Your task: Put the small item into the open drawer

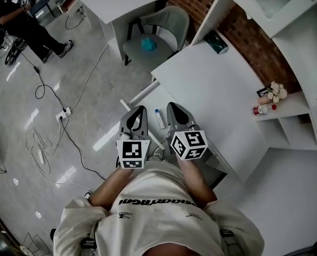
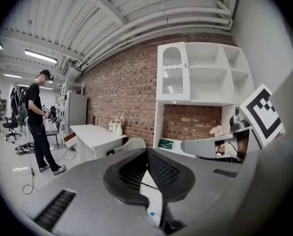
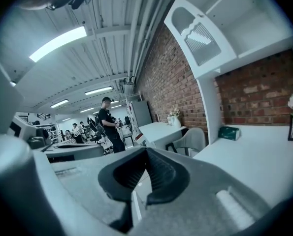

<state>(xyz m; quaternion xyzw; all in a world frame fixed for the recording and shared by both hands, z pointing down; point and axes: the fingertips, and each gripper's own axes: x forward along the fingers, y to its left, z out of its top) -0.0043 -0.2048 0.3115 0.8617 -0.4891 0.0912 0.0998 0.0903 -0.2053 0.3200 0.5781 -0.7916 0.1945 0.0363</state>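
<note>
White worktop against a brick wall, with glossy grey floor beside it.
The worktop [image 1: 222, 95] carries a dark green box [image 1: 218, 41] at its 12 o'clock corner. At 3 o'clock, a low shelf [image 1: 291, 104] holds a white flower bunch [image 1: 277, 92] and a red-capped bottle [image 1: 262, 109]. At 8 o'clock, the open drawer [image 1: 147, 101] holds a small tube [image 1: 159, 118]. Farther toward 9 o'clock, a power strip [image 1: 63, 113] and looping cables [image 1: 41, 89] lie on the floor [image 1: 94, 116].

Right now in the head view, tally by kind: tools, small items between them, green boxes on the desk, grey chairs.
tools: 2, the left tool and the right tool
small item: 1
green box: 1
grey chair: 1
total: 5
</note>
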